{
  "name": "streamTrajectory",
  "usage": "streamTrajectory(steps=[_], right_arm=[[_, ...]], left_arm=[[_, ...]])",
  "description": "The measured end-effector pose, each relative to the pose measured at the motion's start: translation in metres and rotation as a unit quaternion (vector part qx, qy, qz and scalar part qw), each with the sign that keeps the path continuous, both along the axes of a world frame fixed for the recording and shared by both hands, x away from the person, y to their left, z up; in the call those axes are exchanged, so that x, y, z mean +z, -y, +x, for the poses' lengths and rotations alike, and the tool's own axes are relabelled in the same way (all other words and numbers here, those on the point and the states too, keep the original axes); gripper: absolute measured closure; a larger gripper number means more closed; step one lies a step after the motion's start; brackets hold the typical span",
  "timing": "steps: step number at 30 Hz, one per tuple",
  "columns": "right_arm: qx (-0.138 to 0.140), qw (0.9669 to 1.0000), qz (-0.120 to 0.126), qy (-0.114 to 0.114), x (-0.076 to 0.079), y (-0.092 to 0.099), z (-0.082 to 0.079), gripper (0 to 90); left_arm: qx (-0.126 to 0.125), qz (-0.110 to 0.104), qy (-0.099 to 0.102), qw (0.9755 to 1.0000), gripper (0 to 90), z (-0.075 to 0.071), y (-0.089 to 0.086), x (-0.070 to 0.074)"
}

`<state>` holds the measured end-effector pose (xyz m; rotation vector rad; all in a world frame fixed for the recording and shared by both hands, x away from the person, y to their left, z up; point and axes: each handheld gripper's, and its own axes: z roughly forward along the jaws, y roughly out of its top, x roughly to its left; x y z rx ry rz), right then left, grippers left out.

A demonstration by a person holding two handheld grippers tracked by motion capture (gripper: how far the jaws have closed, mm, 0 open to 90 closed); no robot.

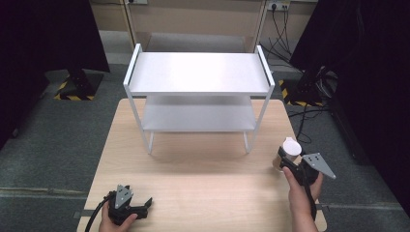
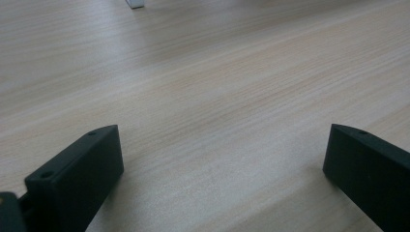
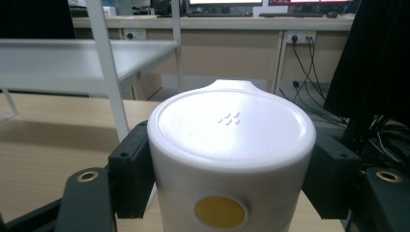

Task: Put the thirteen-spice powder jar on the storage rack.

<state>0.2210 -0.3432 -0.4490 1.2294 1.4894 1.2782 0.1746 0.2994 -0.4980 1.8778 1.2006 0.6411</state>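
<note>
My right hand-held gripper (image 1: 288,162) is clamped on a white lidded cup (image 3: 231,159), one jaw pressed to each side of it, held near the right edge of the wooden surface (image 1: 203,179), to the right of and nearer me than the white two-tier rack (image 1: 198,92). My left hand-held gripper (image 1: 140,209) sits low by the near edge, well left of the rack's front legs, jaws spread wide with nothing between them. Bare wood stretches between both hands and the rack.

White cup (image 3: 231,145), yellow dot (image 3: 220,211); white shelf (image 1: 198,72).
</note>
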Motion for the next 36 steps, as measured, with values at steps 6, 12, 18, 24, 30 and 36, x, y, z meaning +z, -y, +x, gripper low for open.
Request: streamTrajectory(steps=[6, 12, 18, 24, 30, 36], right_arm=[[0.006, 0.9998, -0.014, 0.013, 0.047, -0.004, -0.011, 31.1], [0.005, 0.9995, -0.022, 0.024, 0.091, -0.008, -0.021, 31.1], [0.008, 0.9996, -0.02, 0.019, 0.11, -0.008, -0.028, 31.1], [0.027, 0.9994, -0.017, 0.011, 0.114, -0.018, -0.029, 31.1], [0.064, 0.9977, -0.022, 0.009, 0.118, -0.047, -0.024, 31.1], [0.11, 0.9936, -0.025, 0.009, 0.121, -0.09, -0.015, 31.1]], left_arm=[[0.0, -0.001, 0.0, 1.0, 0.0, 0.0, 0.0, 0.0], [0.0, -0.001, 0.0, 1.0, 0.0, 0.0, 0.0, 0.0], [0.0, -0.001, 0.0, 1.0, 0.0, 0.0, 0.0, 0.0], [0.0, -0.001, 0.0, 1.0, 0.0, 0.0, 0.0, 0.0], [0.0, -0.001, 0.0, 1.0, 0.0, 0.0, 0.0, 0.0], [0.0, -0.001, 0.0, 1.0, 0.0, 0.0, -0.001, 0.0]])
